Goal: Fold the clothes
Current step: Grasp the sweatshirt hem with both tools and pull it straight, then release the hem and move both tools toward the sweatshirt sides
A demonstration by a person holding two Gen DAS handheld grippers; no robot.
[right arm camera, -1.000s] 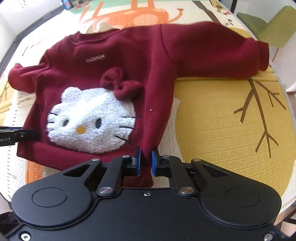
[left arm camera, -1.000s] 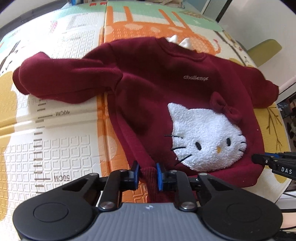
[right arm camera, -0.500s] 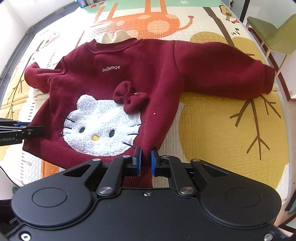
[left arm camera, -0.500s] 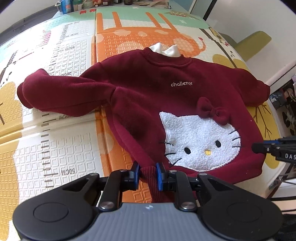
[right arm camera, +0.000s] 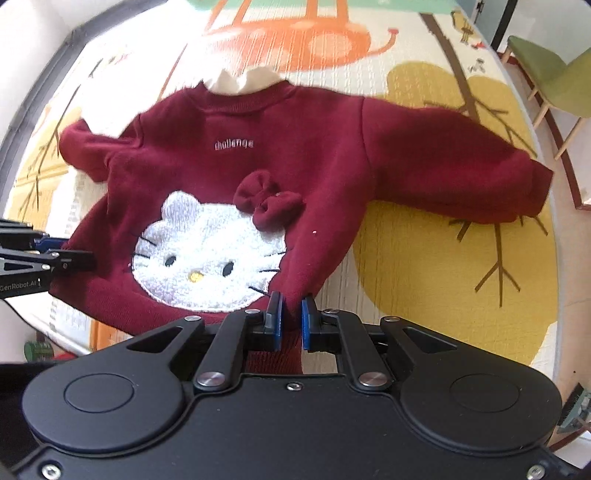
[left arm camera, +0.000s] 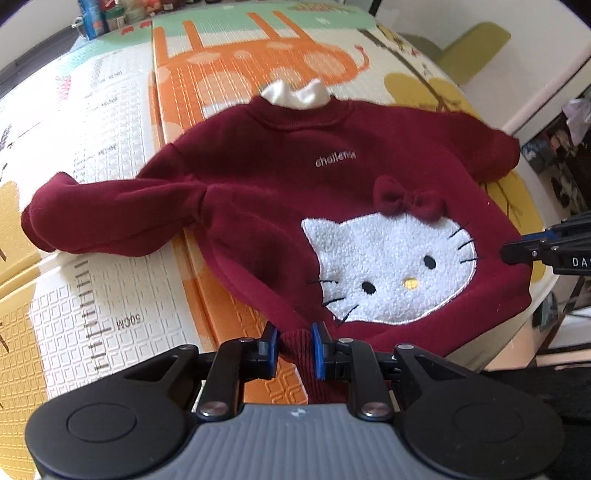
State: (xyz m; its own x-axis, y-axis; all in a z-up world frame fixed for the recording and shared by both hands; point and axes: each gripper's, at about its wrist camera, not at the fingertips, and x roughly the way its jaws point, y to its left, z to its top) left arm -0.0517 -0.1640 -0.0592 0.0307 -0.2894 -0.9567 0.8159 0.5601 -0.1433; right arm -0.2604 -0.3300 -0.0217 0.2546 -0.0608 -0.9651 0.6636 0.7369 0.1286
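A dark red child's sweater [left arm camera: 280, 192] [right arm camera: 317, 155] with a white cat face, a red bow and a white frilled collar lies face up on a patterned play mat [left arm camera: 110, 280] [right arm camera: 443, 266]. Both sleeves are spread out to the sides. My left gripper [left arm camera: 294, 345] is shut on the ribbed hem at the sweater's lower left corner. My right gripper [right arm camera: 291, 317] is shut on the hem at the lower right corner. Each hem corner is lifted off the mat. Each gripper's tips also show at the edge of the other view.
The mat covers a table whose near edge runs just below the sweater's hem. A green chair [right arm camera: 550, 70] stands at the back right. Bottles and small items [left arm camera: 96, 18] line the far left end. Bare mat lies left of the sweater and right of it.
Both grippers have risen with the hem corners, so the sweater sits lower and smaller in view and more of the mat beyond the collar shows. The grips are unchanged.
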